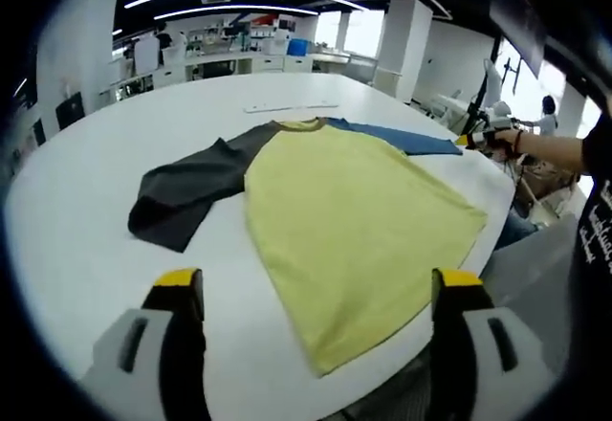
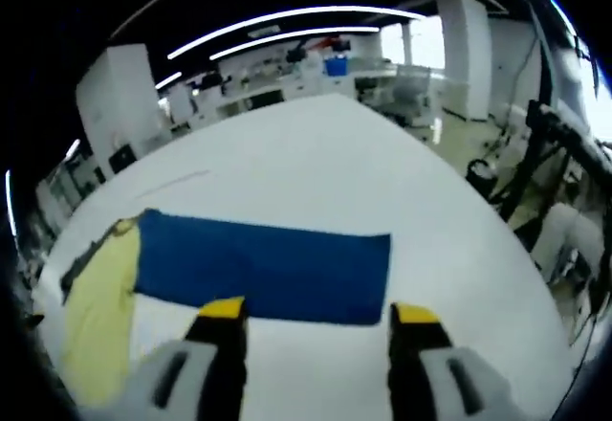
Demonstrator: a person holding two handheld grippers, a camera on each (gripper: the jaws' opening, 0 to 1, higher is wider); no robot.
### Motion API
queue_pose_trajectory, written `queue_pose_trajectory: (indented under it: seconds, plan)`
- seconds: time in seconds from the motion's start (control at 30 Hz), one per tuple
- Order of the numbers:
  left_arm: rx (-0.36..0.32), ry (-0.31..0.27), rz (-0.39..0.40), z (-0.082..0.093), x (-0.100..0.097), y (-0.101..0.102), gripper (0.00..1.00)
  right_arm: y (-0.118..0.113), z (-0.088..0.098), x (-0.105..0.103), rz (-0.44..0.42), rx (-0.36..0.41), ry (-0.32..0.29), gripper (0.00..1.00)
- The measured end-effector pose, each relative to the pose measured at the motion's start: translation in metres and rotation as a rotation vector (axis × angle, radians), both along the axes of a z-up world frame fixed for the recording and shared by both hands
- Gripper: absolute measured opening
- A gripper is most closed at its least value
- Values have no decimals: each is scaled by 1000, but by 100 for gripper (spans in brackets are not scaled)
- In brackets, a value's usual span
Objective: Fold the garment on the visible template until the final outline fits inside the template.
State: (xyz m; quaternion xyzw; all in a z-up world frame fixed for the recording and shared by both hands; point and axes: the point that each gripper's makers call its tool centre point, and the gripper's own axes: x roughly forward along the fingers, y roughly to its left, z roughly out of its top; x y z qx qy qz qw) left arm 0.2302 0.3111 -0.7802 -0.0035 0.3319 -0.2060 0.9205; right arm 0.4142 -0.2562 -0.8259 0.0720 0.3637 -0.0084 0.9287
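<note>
- Nearest to us in the left gripper view, our left gripper (image 1: 317, 297) has its jaws wide apart. It holds nothing. It hangs over the near edge of the shirt, and we cannot tell if it touches the cloth.
- The shirt (image 1: 354, 215) lies flat on the white table (image 1: 76, 249). Its yellow body spreads out in the middle, and the near hem comes close to the table edge.
- We think the shirt is light, soft and floppy. It will bend and sag when we lift it, and it may slide a little on the smooth table. It will not break.
- Good places to grab look like the hem corners, the sleeve ends and the shoulders. A pinch on one thin edge should be enough.
- The dark grey sleeve (image 1: 186, 191) sticks out to the left, a bit farther away.
- The blue sleeve (image 2: 258, 268) sticks out to the right. In the right gripper view, our right gripper (image 2: 316, 311) is open, with its tips just at the near edge of this sleeve. It grips nothing yet.
- We cannot see any template lines under the shirt.
- Far behind the table there are desks and bright lights.
</note>
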Motion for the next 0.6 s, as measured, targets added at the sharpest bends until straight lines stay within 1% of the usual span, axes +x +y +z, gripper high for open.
queue_pose_trajectory:
  seconds: [0.07,0.13,0.17,0.2,0.27,0.3,0.33,0.37,0.4,0.47,0.5,0.53,0.57,0.6]
  plan:
    - [9,5,2,-2,-1,2,96,-13,-5,5,-23,-16,-4,48]
    - [14,4,3,-2,-2,3,96,-10,-5,0,-25,-31,-1,42]
    - [15,4,9,-2,-2,4,96,-11,-6,-2,-47,-37,2,39]
    - [15,5,12,-2,-2,4,95,-11,-7,-4,-47,-42,10,37]
    - [15,11,21,-2,-3,6,94,-27,-20,1,-58,-60,48,34]
    - [17,10,23,-2,-3,7,93,-21,-17,-3,-58,-58,39,33]
    - [17,10,26,-2,-2,8,93,-20,-16,-5,-61,-56,35,31]
    - [18,12,29,-2,-2,9,93,-20,-17,-5,-68,-52,34,29]
    - [17,14,35,-3,-2,10,92,-25,-17,-3,-85,-55,27,27]
    - [11,20,43,-3,-2,11,90,-33,-20,2,-93,-56,25,24]
    - [10,22,44,-3,-3,11,89,-30,-18,-1,-95,-59,26,23]
    - [11,22,44,-4,-3,11,89,-27,-16,-4,-92,-76,32,22]
    - [13,22,43,-4,-3,10,89,-29,-17,-5,-88,-101,40,21]
    - [15,22,43,-4,-3,10,89,-28,-17,-5,-80,-117,36,20]
